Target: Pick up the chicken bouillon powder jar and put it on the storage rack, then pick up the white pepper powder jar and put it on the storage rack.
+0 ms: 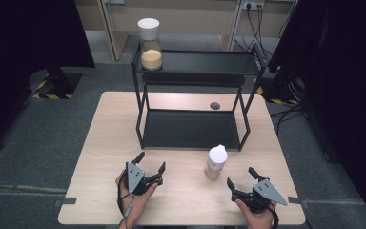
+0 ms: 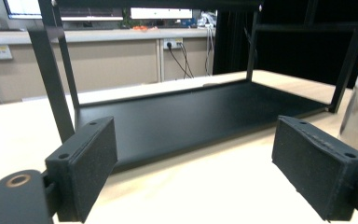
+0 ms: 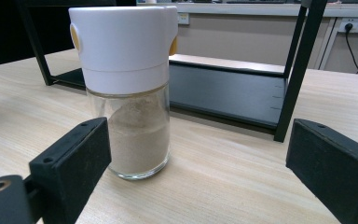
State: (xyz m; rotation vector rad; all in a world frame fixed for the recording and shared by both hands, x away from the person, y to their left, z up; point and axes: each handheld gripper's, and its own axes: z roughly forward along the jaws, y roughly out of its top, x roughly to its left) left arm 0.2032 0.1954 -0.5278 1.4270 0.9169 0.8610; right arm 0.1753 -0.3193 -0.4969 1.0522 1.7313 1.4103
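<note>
A glass shaker jar (image 1: pixel 216 162) with a white cap and pale powder stands upright on the wooden table (image 1: pixel 100 157), in front of the black two-tier rack (image 1: pixel 190 129). In the right gripper view the jar (image 3: pixel 130 93) stands just beyond the left jaw. My right gripper (image 1: pixel 239 178) is open near the table's front edge, to the right of and behind the jar. My left gripper (image 1: pixel 150 161) is open at the front left, aimed at the rack's lower shelf (image 2: pixel 191 116). A second jar (image 1: pixel 150 44) with yellow contents stands on the rack's top shelf, at its left end.
The rack's thin black legs (image 3: pixel 298 70) stand on the table close behind the shaker. A small dark disc (image 1: pixel 215 105) lies on the table behind the rack. Grey carpet and dark curtains surround the table.
</note>
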